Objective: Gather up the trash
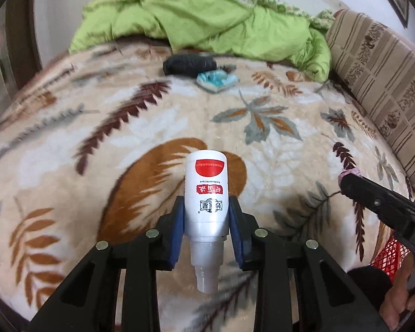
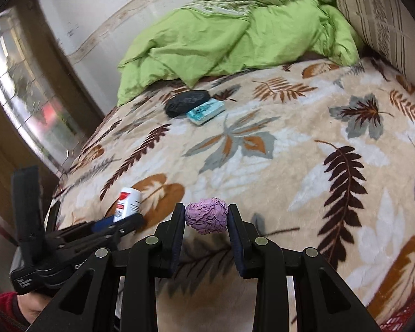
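Note:
My left gripper is shut on a white spray bottle with a red label, held above the leaf-patterned blanket; the bottle also shows in the right wrist view. My right gripper is shut on a crumpled purple paper ball; that gripper enters the left wrist view from the right, a bit of purple at its tip. A black crumpled bag and a teal wrapper lie side by side far up the bed.
A green duvet is heaped at the far end. A striped pillow lies along the right side. A red mesh basket shows at the lower right. A window is on the left.

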The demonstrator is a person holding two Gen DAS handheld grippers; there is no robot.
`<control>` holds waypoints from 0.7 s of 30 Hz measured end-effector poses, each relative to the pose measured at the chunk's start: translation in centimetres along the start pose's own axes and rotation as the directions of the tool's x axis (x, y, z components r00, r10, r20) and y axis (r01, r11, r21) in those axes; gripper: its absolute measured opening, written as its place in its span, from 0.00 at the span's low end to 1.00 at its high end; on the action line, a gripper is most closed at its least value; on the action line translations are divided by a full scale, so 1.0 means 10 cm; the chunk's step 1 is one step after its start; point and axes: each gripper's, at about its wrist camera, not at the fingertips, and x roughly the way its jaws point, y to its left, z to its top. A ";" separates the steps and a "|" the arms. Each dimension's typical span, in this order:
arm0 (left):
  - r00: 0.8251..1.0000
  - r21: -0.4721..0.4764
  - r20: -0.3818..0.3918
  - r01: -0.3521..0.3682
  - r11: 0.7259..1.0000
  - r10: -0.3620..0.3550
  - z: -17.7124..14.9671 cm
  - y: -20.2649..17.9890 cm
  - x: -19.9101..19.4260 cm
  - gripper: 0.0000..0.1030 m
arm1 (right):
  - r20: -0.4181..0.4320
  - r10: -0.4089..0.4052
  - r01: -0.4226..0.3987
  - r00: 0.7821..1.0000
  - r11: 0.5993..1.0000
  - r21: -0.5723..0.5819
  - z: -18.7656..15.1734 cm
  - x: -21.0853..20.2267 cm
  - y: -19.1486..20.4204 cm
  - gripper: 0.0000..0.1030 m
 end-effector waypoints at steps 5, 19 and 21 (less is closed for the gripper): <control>0.997 0.025 0.063 -0.036 0.999 0.034 -0.02 -0.08 -0.22 0.28 | 0.018 -0.026 0.026 0.999 1.000 -0.006 -0.08 -0.11 0.00 0.32; 0.989 0.077 0.116 -0.104 0.992 0.095 -0.13 -0.22 -0.45 0.28 | 0.016 -0.049 0.049 0.999 0.999 0.010 -0.17 -0.21 -0.03 0.32; 0.987 0.084 0.124 -0.111 0.990 0.100 -0.13 -0.24 -0.46 0.28 | 0.013 -0.049 0.048 0.999 0.999 0.011 -0.18 -0.20 -0.03 0.32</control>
